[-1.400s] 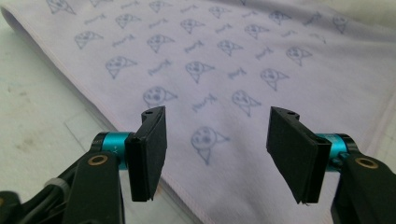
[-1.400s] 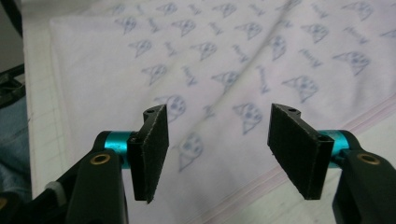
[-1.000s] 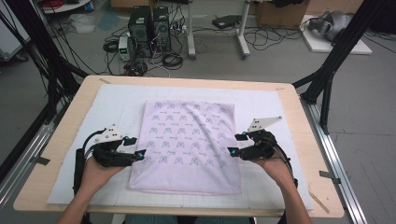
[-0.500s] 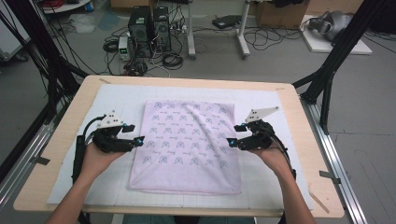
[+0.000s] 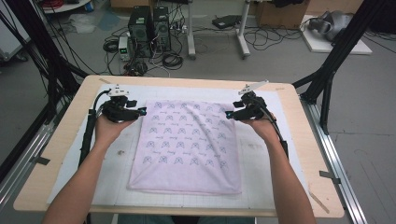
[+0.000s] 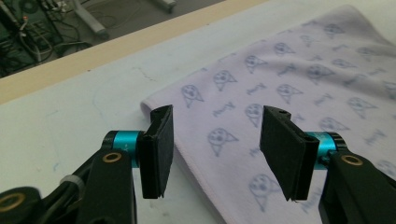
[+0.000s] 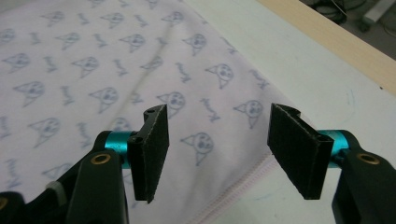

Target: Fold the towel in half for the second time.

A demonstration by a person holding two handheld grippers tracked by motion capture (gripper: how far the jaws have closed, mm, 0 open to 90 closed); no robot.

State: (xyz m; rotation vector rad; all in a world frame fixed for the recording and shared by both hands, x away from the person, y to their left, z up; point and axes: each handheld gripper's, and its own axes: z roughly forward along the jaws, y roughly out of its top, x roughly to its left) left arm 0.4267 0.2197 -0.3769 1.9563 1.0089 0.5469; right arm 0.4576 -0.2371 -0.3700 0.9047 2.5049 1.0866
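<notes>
The pale lilac cloth [image 5: 187,144], printed with small cat faces, lies flat on the white mat [image 5: 275,154] that covers your tabletop [image 5: 51,158], its far edge near the tabletop's far side. Your left claw [image 5: 141,111] sits at the cloth's far left corner, and your right claw [image 5: 229,114] at its far right corner, each pointing inward toward the other. In the left gripper view the left claw [image 6: 215,149] stands parted over the cloth's [image 6: 299,93] edge, its jaws having just been closing, with the hem below the gap and neither pad pressing on it. In the right gripper view the right claw [image 7: 219,149] is likewise apart above the cloth's [image 7: 93,70] stitched edge, its jaws also having just narrowed, gripping nothing.
</notes>
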